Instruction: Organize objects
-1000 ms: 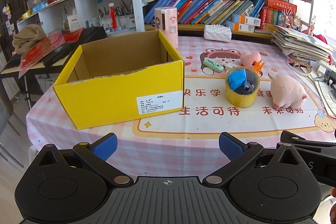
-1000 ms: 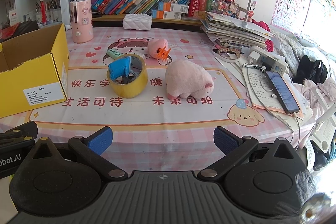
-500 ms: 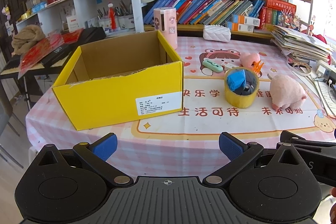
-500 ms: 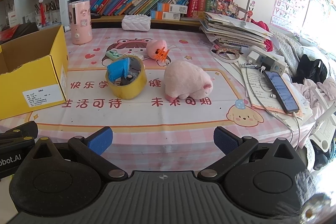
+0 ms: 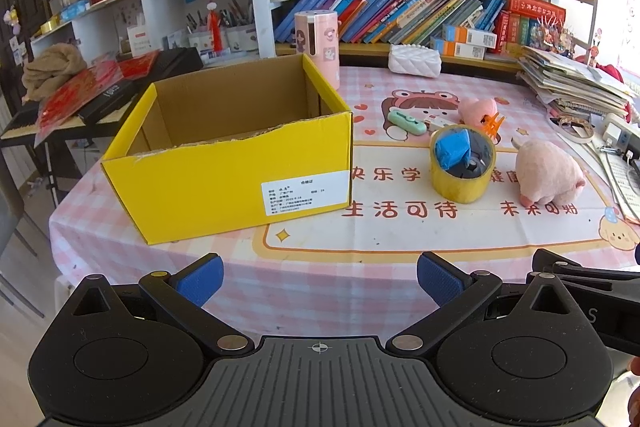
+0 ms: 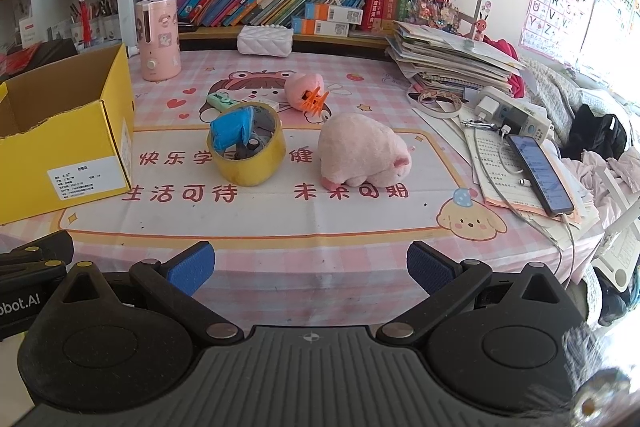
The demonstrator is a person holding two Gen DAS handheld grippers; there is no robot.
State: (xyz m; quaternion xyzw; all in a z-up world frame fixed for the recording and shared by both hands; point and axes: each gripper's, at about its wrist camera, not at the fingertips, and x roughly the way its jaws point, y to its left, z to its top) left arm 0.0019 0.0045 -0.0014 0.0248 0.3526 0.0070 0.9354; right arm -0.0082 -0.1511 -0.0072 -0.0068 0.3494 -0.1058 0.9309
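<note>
Two grippers of mine hang level at the near table edge, both spread wide and holding nothing: the left gripper faces the open yellow cardboard box, the right gripper faces the toys. Only my right view shows the dark smartphone on its cable lying on papers at the far right; only my left view looks into the box, whose floor seems bare, though the front wall hides part of it. Beyond my right fingertips, well apart, sit the yellow tape roll with a blue piece inside and, just beside it, the pink plush pig. Farther back lie the orange hair claw and mint-green small case.
</note>
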